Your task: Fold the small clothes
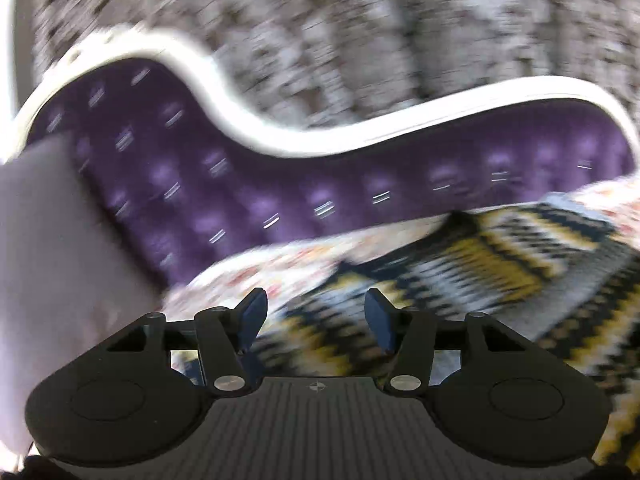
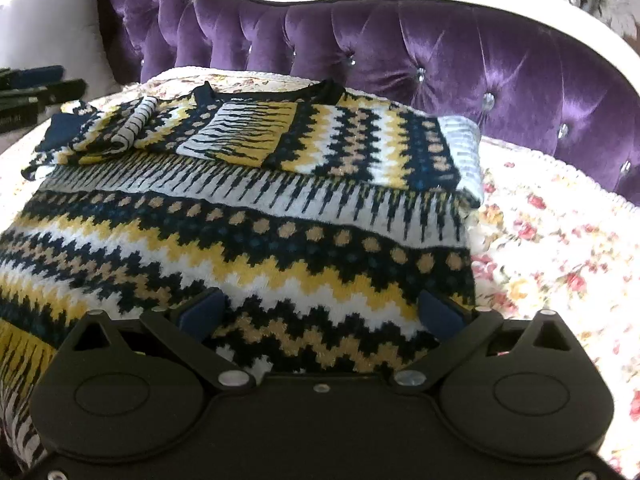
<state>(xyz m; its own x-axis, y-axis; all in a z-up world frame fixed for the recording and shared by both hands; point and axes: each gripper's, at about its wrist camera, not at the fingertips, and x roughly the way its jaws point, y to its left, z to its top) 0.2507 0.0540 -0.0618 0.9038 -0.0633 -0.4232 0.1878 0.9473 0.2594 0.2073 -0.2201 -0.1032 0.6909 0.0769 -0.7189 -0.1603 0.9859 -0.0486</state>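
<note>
A knitted sweater [image 2: 280, 208] with black, yellow, white and tan zigzag bands lies on the floral bedspread [image 2: 552, 264], both sleeves folded in over its chest. My right gripper [image 2: 320, 312] is open, its blue pads spread wide just above the sweater's lower part. In the blurred left wrist view the same sweater [image 1: 460, 264] shows at lower right. My left gripper [image 1: 316, 312] is open and empty above the sweater's edge.
A purple tufted headboard [image 2: 440, 52] with a white frame runs along the back. A pale pillow [image 2: 48, 24] leans at the far left, with dark flat items [image 2: 36, 92] stacked below it. Patterned wallpaper [image 1: 320, 20] is behind.
</note>
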